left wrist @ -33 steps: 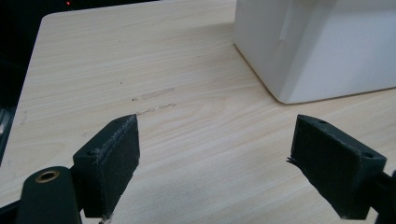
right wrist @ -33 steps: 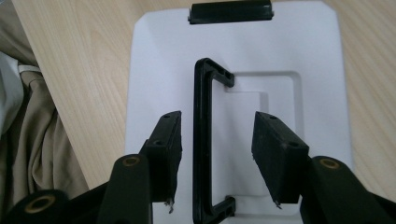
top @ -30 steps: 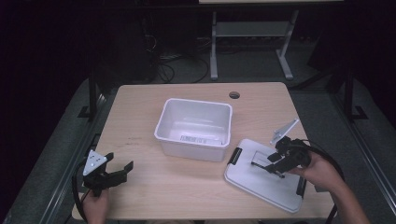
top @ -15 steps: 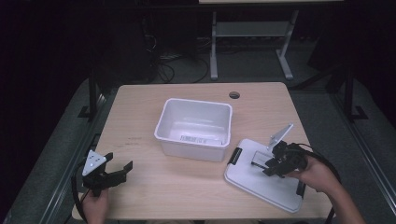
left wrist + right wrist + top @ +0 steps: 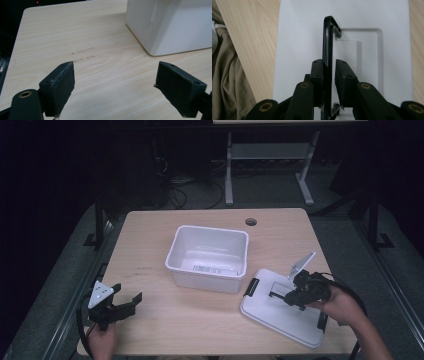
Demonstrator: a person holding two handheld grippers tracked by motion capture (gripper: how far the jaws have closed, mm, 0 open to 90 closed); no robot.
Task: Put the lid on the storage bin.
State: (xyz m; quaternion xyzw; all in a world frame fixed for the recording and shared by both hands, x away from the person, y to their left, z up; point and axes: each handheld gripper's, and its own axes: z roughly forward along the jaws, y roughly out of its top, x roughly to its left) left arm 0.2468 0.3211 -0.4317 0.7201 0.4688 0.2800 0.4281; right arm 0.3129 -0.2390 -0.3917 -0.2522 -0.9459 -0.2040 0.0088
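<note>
White smooth plastic lid (image 5: pixel 285 312), flat rectangle with rounded corners and black end clips, lies on the pale wood-grain table (image 5: pixel 200 227) just right of and nearer than the glossy white open tub (image 5: pixel 208 257), whose wall stands between the two grippers. Thin black handle (image 5: pixel 327 65) stands upright on the lid. Right gripper (image 5: pixel 331 67) jaws have just been closing around that handle, left pad touching, slight gap at the right; left gripper (image 5: pixel 115 82) spread wide over bare table left of the tub, unmoved.
</note>
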